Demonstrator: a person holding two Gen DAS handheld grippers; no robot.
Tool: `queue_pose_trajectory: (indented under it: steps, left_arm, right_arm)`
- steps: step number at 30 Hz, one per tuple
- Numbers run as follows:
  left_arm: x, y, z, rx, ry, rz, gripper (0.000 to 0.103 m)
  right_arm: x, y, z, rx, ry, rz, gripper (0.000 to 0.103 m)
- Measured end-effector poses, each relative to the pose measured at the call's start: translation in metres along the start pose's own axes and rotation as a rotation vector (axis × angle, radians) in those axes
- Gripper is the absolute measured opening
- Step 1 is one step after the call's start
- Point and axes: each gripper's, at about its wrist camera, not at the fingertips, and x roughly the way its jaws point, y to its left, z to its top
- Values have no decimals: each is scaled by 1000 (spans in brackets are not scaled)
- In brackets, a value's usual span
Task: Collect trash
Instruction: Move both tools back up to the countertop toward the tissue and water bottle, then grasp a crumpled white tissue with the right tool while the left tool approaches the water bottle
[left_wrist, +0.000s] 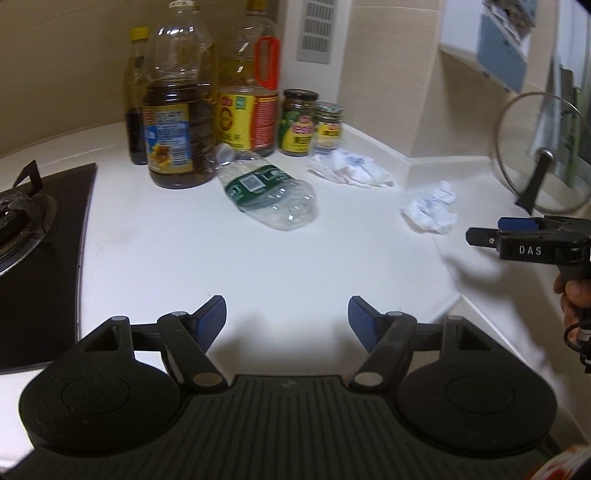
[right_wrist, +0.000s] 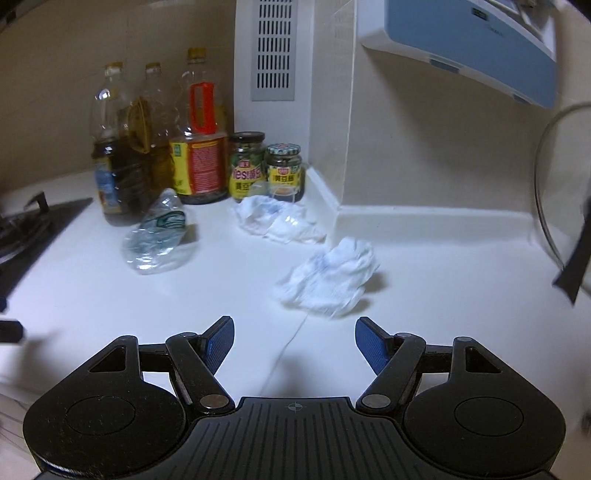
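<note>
Dim indoor light, soft shadows, fisheye-bent edges, slight motion blur.

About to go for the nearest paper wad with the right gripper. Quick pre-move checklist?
1. Right gripper open, nothing between the jaws: ok.
2. Left gripper open and empty: ok.
3. Crumpled paper wad lies free on the countertop, just ahead of the right gripper, touching nothing else: ok.
4. Glass lid leans against the wall to the right of the wad, apart from it: ok.
5. Other trash in reach: crushed water bottle and second wad by the jars: ok.
6. Bin or bag to drop trash into: none in either view: cannot tell.
</note>
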Motion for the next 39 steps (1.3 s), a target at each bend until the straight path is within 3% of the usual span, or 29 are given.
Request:
queue_pose_trajectory:
  steps: [10,14,20,22,23,24,29,34,36,39]
  left_arm:
    - [23,7,29,-51,-7,64,72]
    - [32,6,36,-62,-6,78,72]
    - [45,2,45,-60,-2,87,72]
    - [49,1,48,-61,1,90,72]
    - [51,1,49,-61,3,91,72]
    - [53,0,50,-60,4,91,72]
    - [67,2,59,-60,12,93,72]
    - [89,4,76,-73,21,101,74]
    - [99,3,83,-86,15,104,83]
    - [115,0,96,-93,11,104,88]
  right_arm:
    - [62,-26,7,-338,87,49,73]
    - [79,-35,16,-354,97,72,82]
    - [105,-46,25,-298,126,145,82]
    - [110,-47,26,-271,131,157,77]
    - [112,-47,27,-263,135,163,59]
    - [113,-47,28,-259,135,161,51]
    - [113,-47,29,-233,129,158,26]
    - [104,-48,31,-197,108,163,24]
    - [101,-49,30,-178,106,159,24]
    - [98,-49,29,-145,108,156,24]
